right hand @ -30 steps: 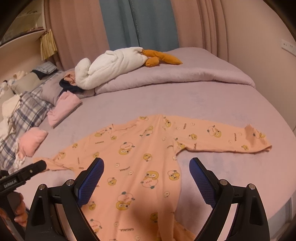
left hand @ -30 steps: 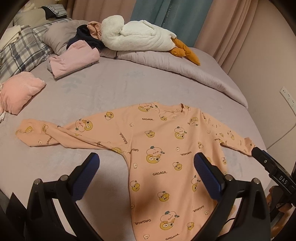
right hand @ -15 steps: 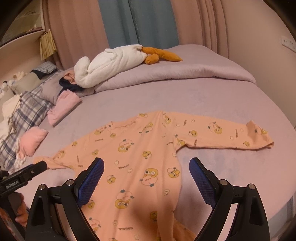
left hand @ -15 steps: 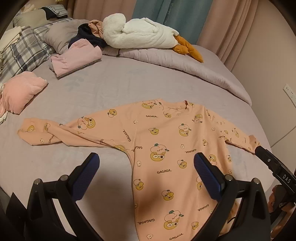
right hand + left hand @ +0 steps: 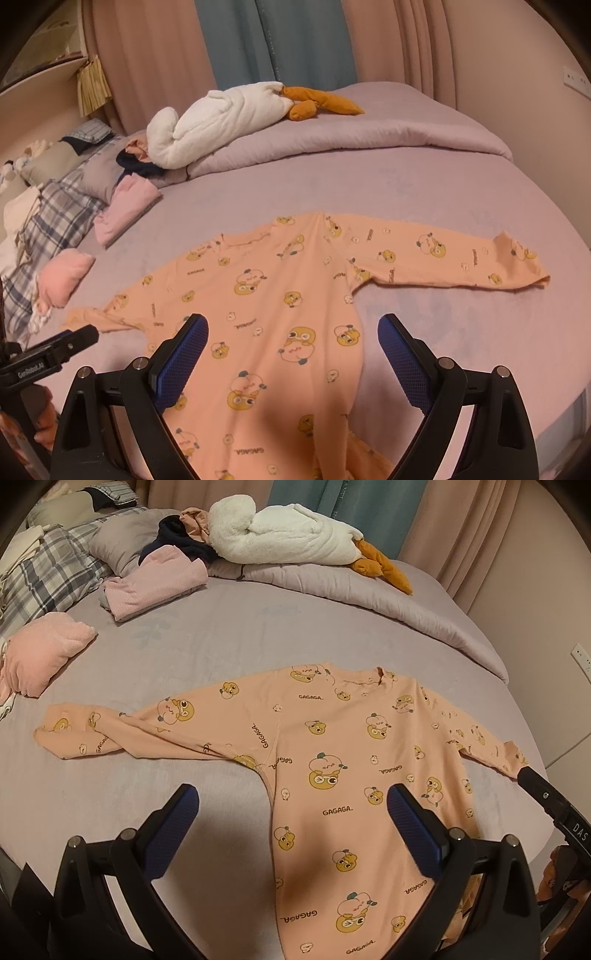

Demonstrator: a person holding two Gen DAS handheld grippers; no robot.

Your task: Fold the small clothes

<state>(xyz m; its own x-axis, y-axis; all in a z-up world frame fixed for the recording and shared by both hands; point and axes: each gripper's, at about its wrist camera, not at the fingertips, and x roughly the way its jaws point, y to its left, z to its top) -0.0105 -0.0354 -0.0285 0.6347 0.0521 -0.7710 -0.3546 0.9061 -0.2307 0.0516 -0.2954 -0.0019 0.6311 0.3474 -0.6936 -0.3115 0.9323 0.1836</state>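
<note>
A small peach long-sleeved garment [image 5: 332, 760] with yellow cartoon prints lies flat on the lilac bed, sleeves spread to both sides; it also shows in the right wrist view [image 5: 280, 295]. My left gripper [image 5: 291, 812] is open and empty, held above the garment's left side near the armpit. My right gripper [image 5: 291, 343] is open and empty above the garment's body. The right gripper's tip [image 5: 543, 794] shows by the right cuff in the left wrist view. The left gripper's tip [image 5: 62, 347] shows near the other cuff [image 5: 85, 317].
A folded pink garment [image 5: 155, 583] and a pink fleece bundle [image 5: 40, 653] lie at the far left. A white plush goose [image 5: 291, 535] rests on a rolled quilt [image 5: 369, 590] at the back. A plaid pillow [image 5: 44, 576] is far left. The bed edge [image 5: 576, 398] is close on the right.
Both grippers have drawn a little nearer to the garment and stay open. The garment has not moved.
</note>
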